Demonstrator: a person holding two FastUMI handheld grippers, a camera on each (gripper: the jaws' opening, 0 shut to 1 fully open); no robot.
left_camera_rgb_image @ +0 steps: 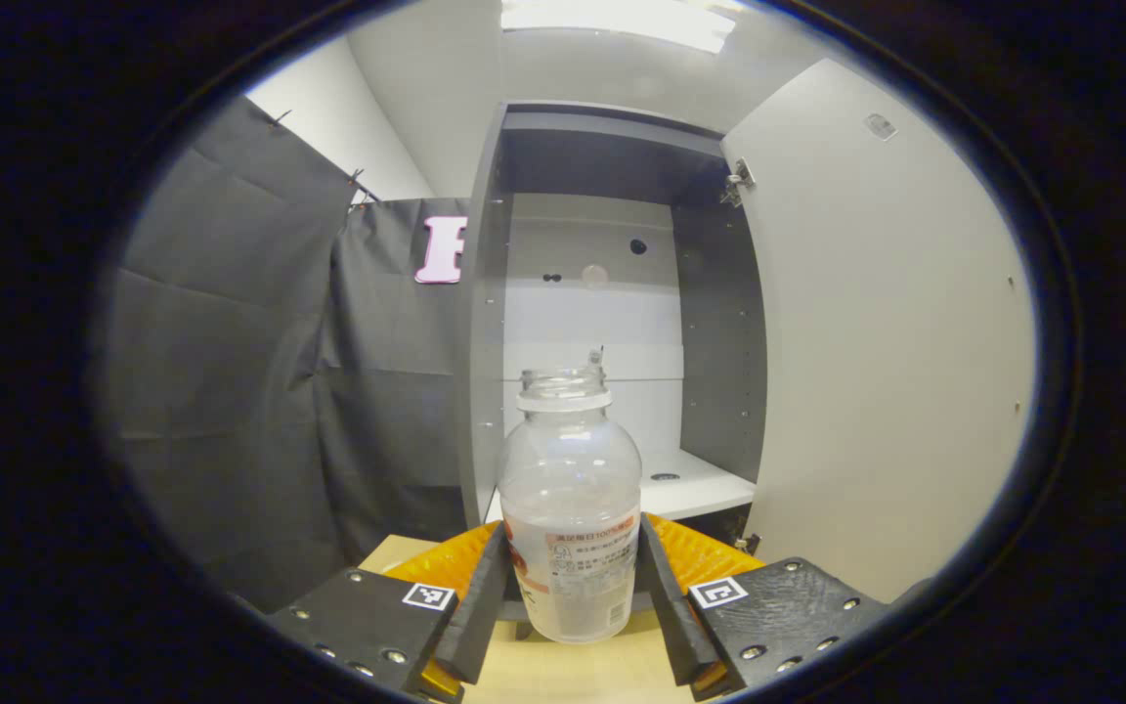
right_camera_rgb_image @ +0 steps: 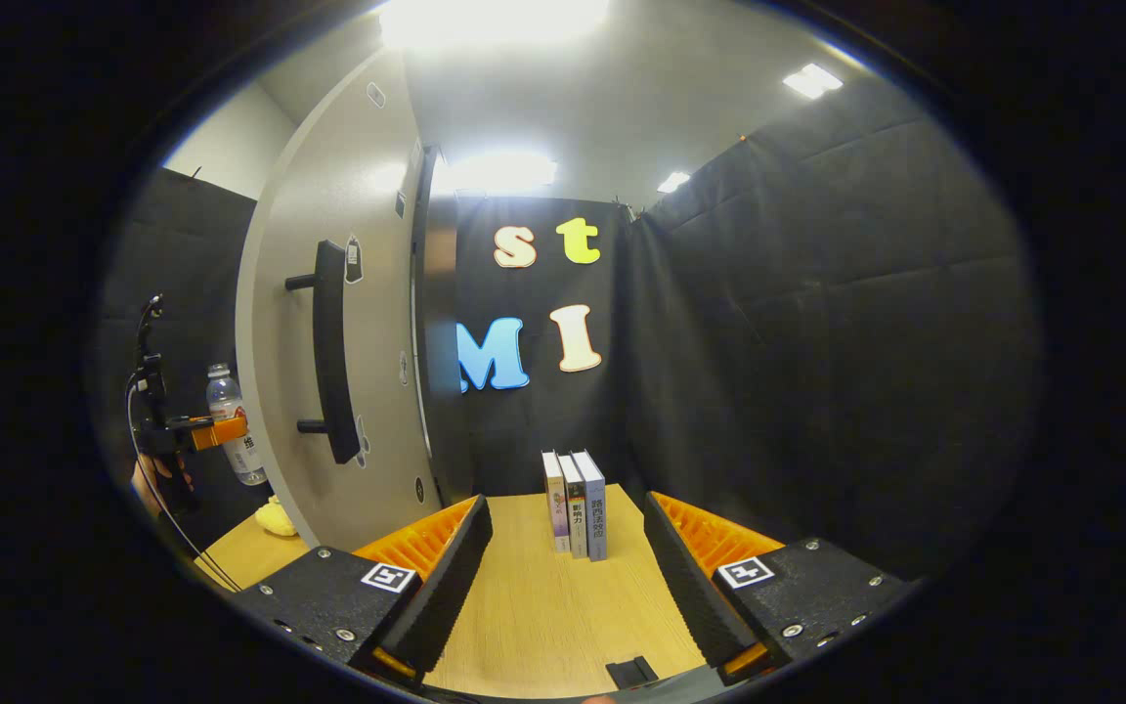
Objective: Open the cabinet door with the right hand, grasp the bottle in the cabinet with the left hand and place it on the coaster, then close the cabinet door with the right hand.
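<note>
Bottle (left_camera_rgb_image: pixel 570 508) stands upright, mouth up, clamped in left gripper (left_camera_rgb_image: pixel 571 596).

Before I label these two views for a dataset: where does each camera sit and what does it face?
Left gripper view: rides the left tool, facing the open cabinet; its fingers clamp the bottle.
Right gripper view: rides the right tool, open, facing books on the table; a hand shows far left.
Shared: bottle, cabinet door.
</note>
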